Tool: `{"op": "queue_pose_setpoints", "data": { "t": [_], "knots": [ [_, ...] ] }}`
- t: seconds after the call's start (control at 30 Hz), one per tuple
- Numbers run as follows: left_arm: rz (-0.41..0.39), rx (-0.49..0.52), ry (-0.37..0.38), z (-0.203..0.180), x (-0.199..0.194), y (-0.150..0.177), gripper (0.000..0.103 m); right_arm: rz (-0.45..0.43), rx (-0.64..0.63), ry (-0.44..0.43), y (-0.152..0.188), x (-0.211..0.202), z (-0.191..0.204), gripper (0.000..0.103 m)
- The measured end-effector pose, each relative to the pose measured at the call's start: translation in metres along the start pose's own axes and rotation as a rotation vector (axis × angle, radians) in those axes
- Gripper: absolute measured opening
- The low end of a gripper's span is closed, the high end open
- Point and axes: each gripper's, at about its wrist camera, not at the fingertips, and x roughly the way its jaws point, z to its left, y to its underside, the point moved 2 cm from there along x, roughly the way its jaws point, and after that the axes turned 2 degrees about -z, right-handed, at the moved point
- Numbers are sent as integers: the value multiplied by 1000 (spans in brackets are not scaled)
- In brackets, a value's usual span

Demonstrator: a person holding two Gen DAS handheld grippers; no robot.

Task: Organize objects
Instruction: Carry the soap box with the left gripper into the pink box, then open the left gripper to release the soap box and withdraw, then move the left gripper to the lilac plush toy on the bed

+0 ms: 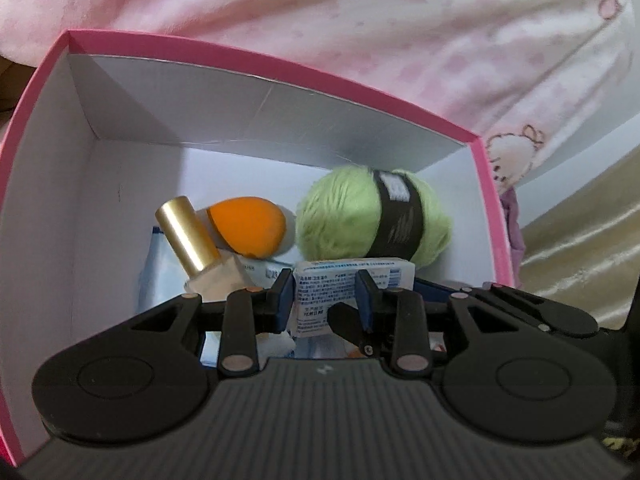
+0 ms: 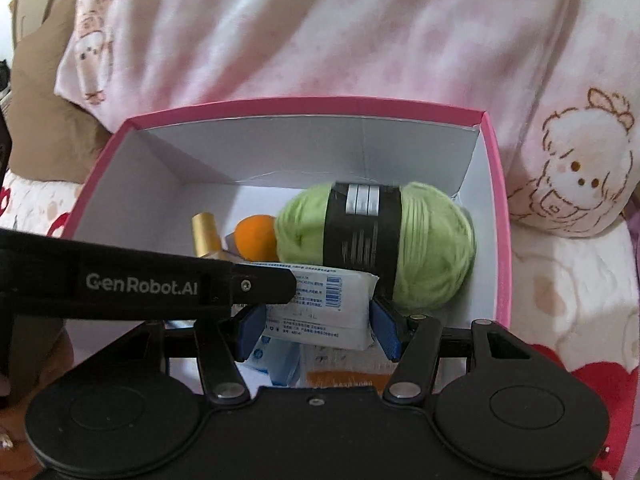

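Note:
A pink box [image 1: 280, 76] with white inside holds a green yarn ball [image 1: 360, 216], an orange sponge [image 1: 252, 228] and a gold-capped bottle [image 1: 188, 236]. My left gripper [image 1: 325, 296] is shut on a white tissue packet [image 1: 336, 292] with blue print, low inside the box. In the right wrist view my right gripper [image 2: 316, 328] also clasps the same packet [image 2: 320, 312] between its blue pads [image 2: 384, 332]. The left gripper's black arm [image 2: 140, 280] crosses from the left. The box [image 2: 304, 106], yarn [image 2: 424, 240], sponge [image 2: 256, 240] and bottle [image 2: 206, 234] show there too.
Pale blue packets [image 1: 156, 264] lie on the box floor, and an orange-and-white sachet [image 2: 344, 372] lies under the right gripper. Pink cartoon-print bedding [image 2: 320, 32] surrounds the box. A beige satin cloth [image 1: 580, 248] lies at the right.

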Motion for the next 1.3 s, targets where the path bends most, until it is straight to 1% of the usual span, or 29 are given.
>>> {"op": "queue_pose_setpoints", "data": {
  "t": [0.2, 0.27, 0.4, 0.43, 0.5, 0.7, 0.8, 0.83, 0.9, 1.07, 1.17, 1.27, 1.3],
  "knots": [
    [-11, 12, -51, 1, 8, -1, 31, 12, 1, 11, -3, 12, 1, 62],
    [-20, 22, -61, 0, 5, 1, 34, -4, -21, 16, -1, 9, 2, 62],
    [-66, 88, -93, -11, -11, 5, 46, -37, -69, 15, 7, -4, 9, 63],
    [-72, 108, -99, -14, -16, 6, 50, -51, -85, 12, 10, -11, 11, 64],
    [-79, 136, -113, -19, -26, 5, 52, -79, -107, 3, 14, -26, 11, 65],
    [-59, 197, -149, -35, -64, 13, 54, -130, -129, -54, 33, -77, 13, 66],
    [-60, 246, -152, -46, -90, 20, 57, -146, -159, -73, 37, -103, 18, 68],
    [-49, 268, -156, -50, -100, 23, 57, -151, -173, -76, 39, -114, 20, 68],
    [-33, 284, -162, -58, -119, 28, 58, -153, -197, -78, 40, -131, 24, 69],
    [-23, 343, -157, -78, -166, 44, 63, -188, -235, -103, 50, -176, 33, 72],
    [-18, 365, -152, -87, -189, 54, 65, -207, -247, -126, 57, -201, 36, 75],
    [-18, 386, -155, -95, -207, 65, 71, -230, -254, -144, 68, -223, 38, 83],
    [-18, 388, -153, -95, -211, 69, 73, -235, -262, -141, 72, -227, 39, 87]
  ]
}}
